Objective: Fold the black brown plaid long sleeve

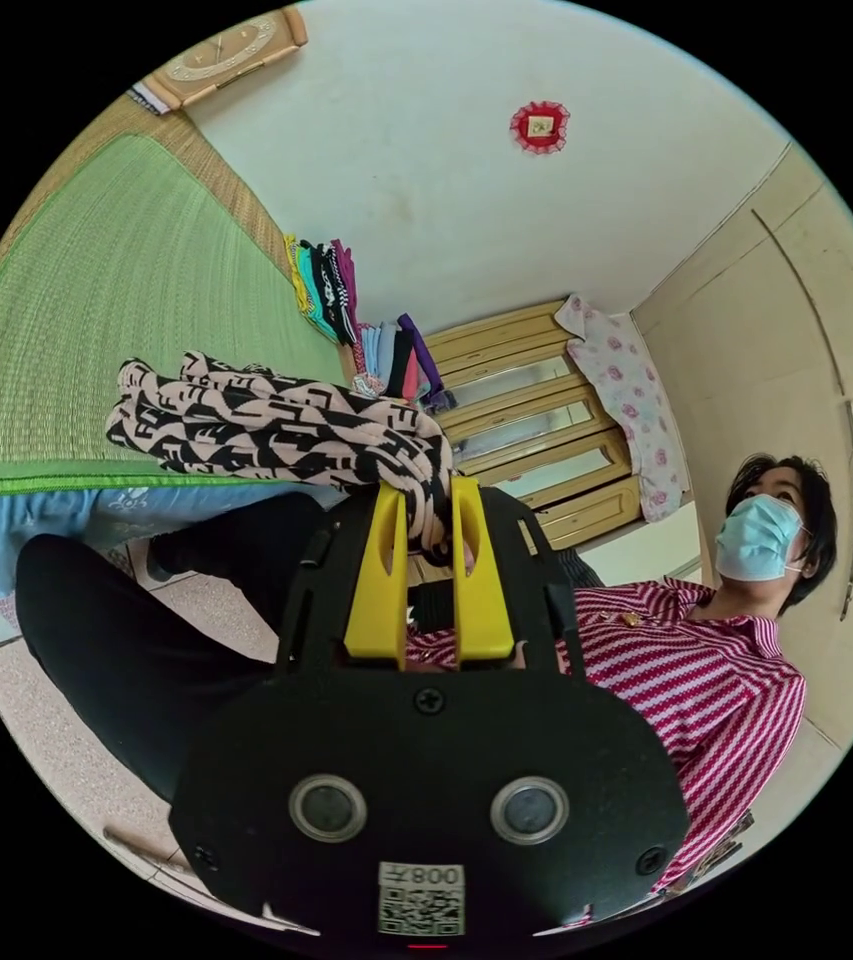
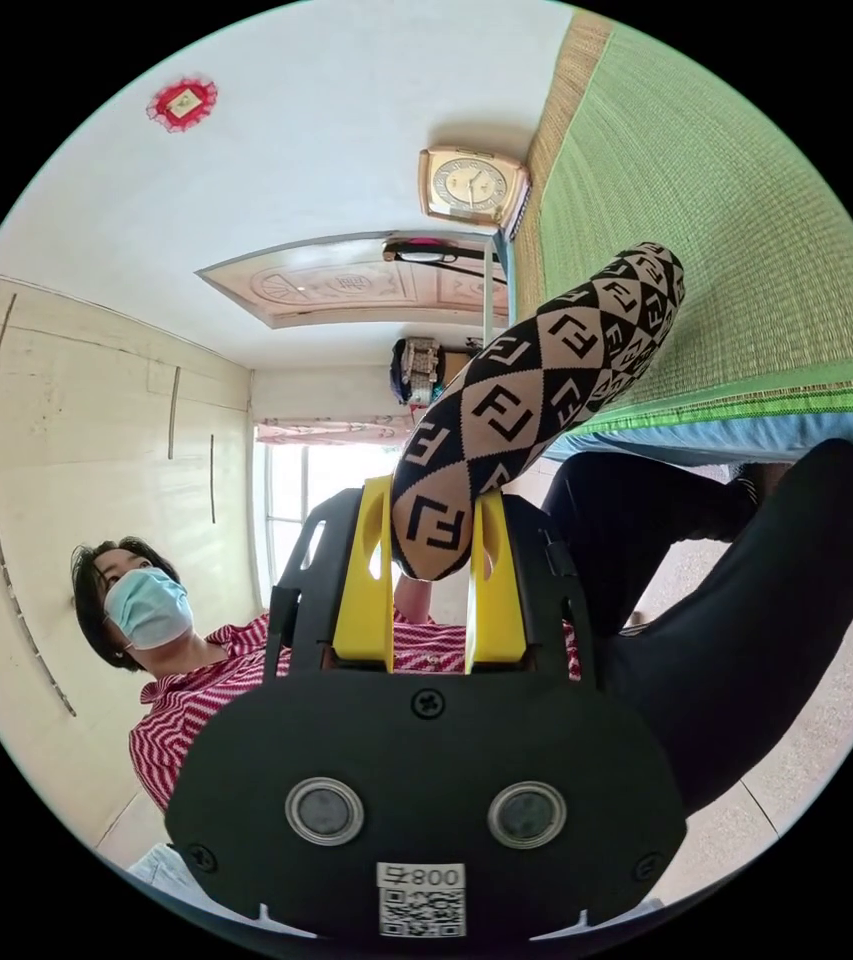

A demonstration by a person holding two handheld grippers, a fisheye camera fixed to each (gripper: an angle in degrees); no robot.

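Garment (image 1: 276, 425) bunched and lifted just above green mat (image 1: 136, 290), one end in each pair of tongs: left tongs (image 1: 429, 520) narrow, clamped on gathered fabric; right tongs (image 2: 433, 530) clamped on rolled end (image 2: 536, 380). Best lowered level onto mat, ends kept taut and even, released together. Count: one garment, two tongs, one mat, one wall clock (image 2: 473, 186).

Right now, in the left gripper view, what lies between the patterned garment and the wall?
The green mat stretches behind the garment, then a row of folded clothes against the wall.
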